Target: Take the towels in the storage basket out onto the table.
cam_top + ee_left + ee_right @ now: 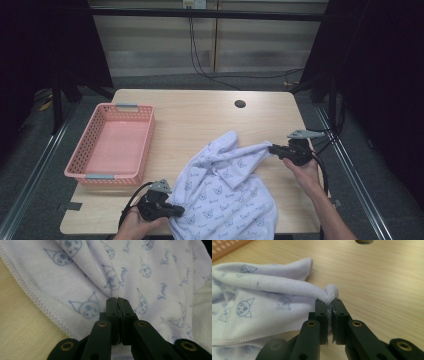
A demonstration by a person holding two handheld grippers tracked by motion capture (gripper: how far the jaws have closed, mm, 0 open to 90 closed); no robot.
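Basket (112, 145) left of towel (227, 192)

Two black grippers, left gripper (176, 211) and right gripper (272, 149) (brass rivets), grey three-cornered plates, trailing black cables; bare forearms.

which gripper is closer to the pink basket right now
Left. The left gripper sits just below the pink basket's near right corner, clamped on the towel; the right gripper holds the towel's far corner across the table.

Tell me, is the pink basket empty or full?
Empty. The high view shows the pink basket with a bare floor inside; the towel lies beside it on the table.
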